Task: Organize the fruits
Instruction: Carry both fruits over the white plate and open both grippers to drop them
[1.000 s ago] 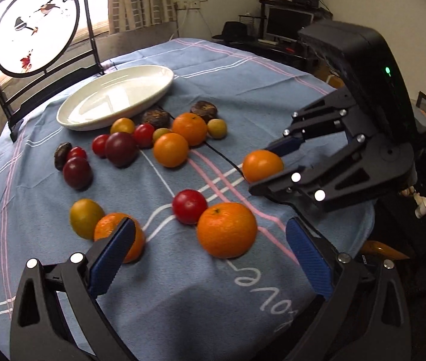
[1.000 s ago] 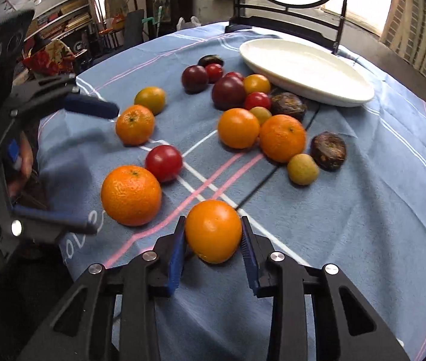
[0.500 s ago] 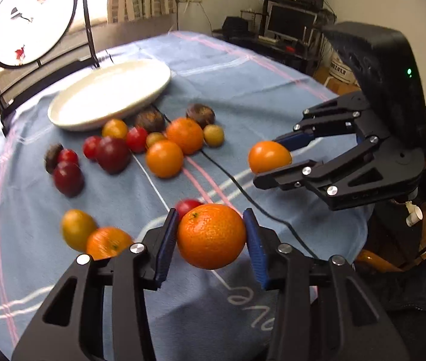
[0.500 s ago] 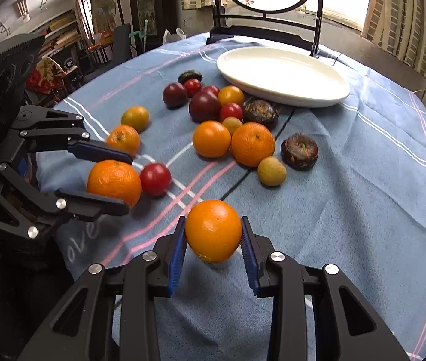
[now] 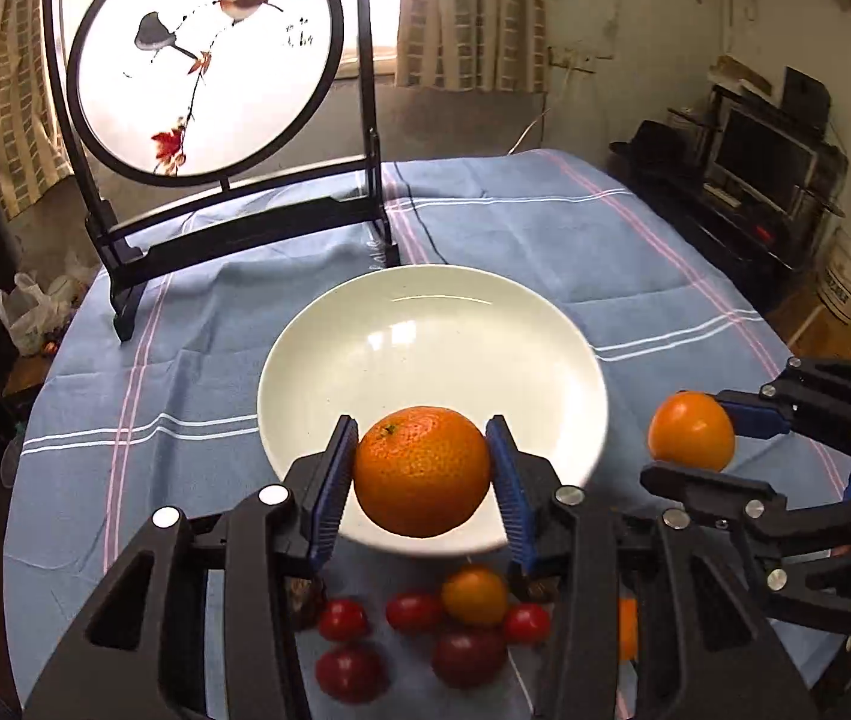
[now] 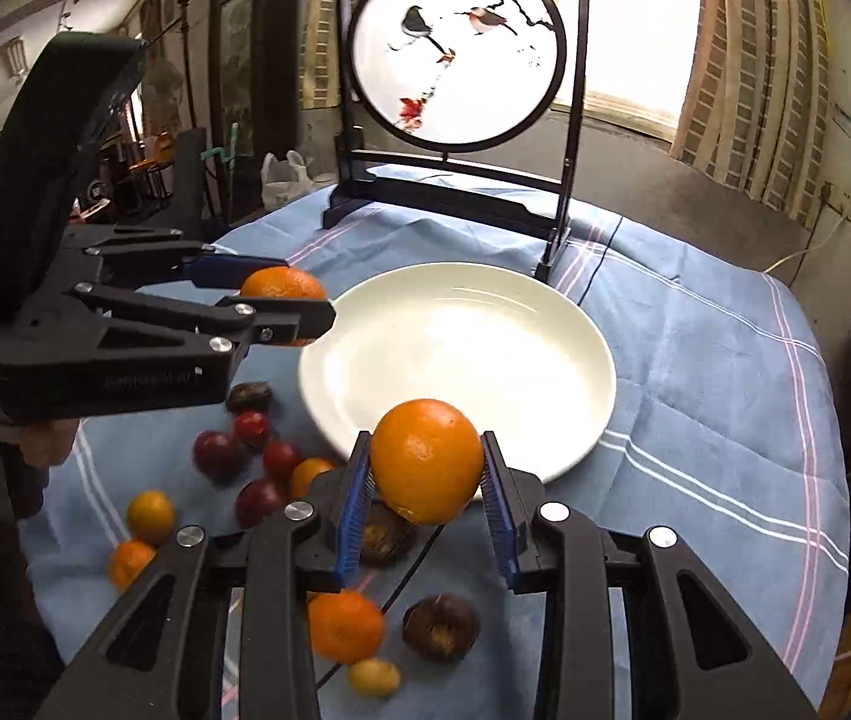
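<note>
- My left hand-held gripper (image 5: pixel 422 471) is raised above the bench, its blue ribbed pads clamped on a dimpled, round orange mandarin (image 5: pixel 422 471) that hangs over the near rim of the shallow, glossy white ceramic plate (image 5: pixel 431 330).
- My right hand-held gripper (image 6: pixel 428 468) is likewise lifted and squeezes a smooth, round orange fruit (image 6: pixel 428 461) between its pads, above the plate's near rim; from the left wrist view it sits just right of the plate.
- The plate rests on the blue cloth with white and pink stripes (image 5: pixel 545 228) that covers the round bench.
- Nearer me than the plate lies a loose cluster: small glossy red tomatoes (image 5: pixel 341 621), dark maroon plums (image 6: pixel 218 453), a small orange fruit (image 5: pixel 475 594) and wrinkled brown, shrivelled fruits (image 6: pixel 440 627); another mandarin (image 6: pixel 344 624) and a small yellow fruit (image 6: pixel 372 677) lie nearest, below my right gripper.
- Two more orange-yellow fruits (image 6: pixel 150 516) lie left of that cluster.
- Beyond the plate stands a black-framed round screen painted with birds (image 5: pixel 203 60), upright on the cloth.
</note>
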The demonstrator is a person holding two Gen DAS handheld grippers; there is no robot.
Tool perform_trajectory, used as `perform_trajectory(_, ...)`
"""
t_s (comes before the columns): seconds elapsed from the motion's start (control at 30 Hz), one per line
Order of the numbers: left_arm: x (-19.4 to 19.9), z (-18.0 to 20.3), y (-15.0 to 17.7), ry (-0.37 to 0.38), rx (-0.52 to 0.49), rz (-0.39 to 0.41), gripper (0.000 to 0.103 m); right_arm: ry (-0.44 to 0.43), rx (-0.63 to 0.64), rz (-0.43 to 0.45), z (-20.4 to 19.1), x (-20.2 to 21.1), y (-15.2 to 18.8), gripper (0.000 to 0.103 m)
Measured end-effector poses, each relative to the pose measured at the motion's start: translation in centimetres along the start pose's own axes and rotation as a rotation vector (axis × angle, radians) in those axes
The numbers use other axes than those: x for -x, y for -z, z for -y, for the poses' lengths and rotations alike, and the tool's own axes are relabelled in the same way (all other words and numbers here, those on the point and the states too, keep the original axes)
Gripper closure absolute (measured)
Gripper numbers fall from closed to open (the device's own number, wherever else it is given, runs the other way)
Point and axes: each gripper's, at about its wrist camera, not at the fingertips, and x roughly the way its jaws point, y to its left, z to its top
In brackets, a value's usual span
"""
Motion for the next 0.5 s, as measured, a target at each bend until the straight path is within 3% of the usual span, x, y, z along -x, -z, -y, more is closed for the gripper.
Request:
perform_trajectory(0.2,-6.0,-1.4,-2.3,-0.051,0.022,-0.058,0.06,0.006,-0.09,-0.094,3.5,-7.8,-2.6,0.068)
perform_trajectory(0.4,-9.1,-2.2,-2.7,-0.045,0.028,-0.095,0.059,0.016,-0.086,-0.137,3.8,-11.4,-3.5,0.067)
perform_trajectory(0.47,-9.5,-2.4,-2.6,-0.068,0.03,-0.091,0.046,0.044,-0.08,-0.132,3.7,-11.6,-3.6,0.052)
perform_trajectory(0.5,-9.4,-2.6,-2.6,-0.088,0.036,-0.078,0.042,0.055,-0.081,-0.123,3.7,-11.3,-3.6,0.05)
